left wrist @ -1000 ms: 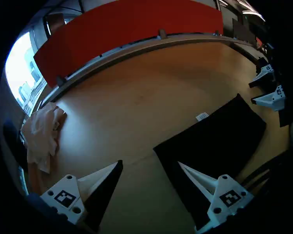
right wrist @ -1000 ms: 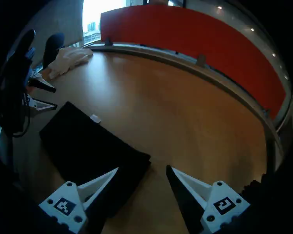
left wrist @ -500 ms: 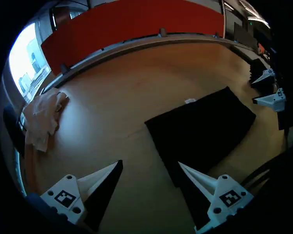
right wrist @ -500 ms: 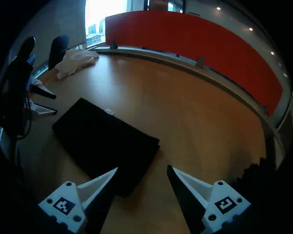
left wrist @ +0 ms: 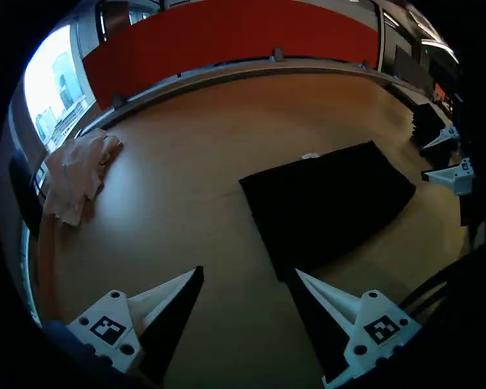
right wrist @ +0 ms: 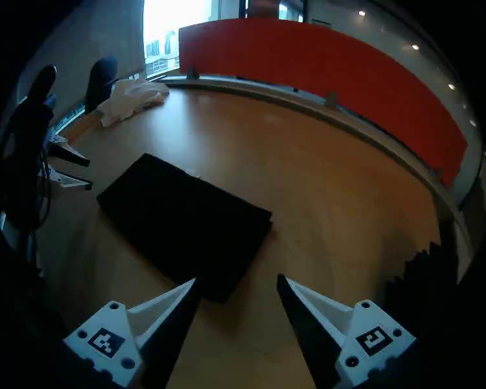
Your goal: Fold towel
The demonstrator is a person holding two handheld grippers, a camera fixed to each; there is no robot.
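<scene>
The towel [left wrist: 327, 204] is plain black on a warm orange-brown wood-grain surface [left wrist: 197, 162]. At ten o'clock lies a pale cream cloth [left wrist: 78, 175], at twelve a solid red panel [left wrist: 230, 39]. The left tongs [left wrist: 247, 270] and right tongs [right wrist: 236, 279] are white with black-and-white square markers.

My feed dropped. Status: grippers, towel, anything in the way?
Left gripper open, empty. Right gripper open, empty. Black towel flat on the table, ahead of both. Pale cloth heap at far corner, clear of it.
</scene>
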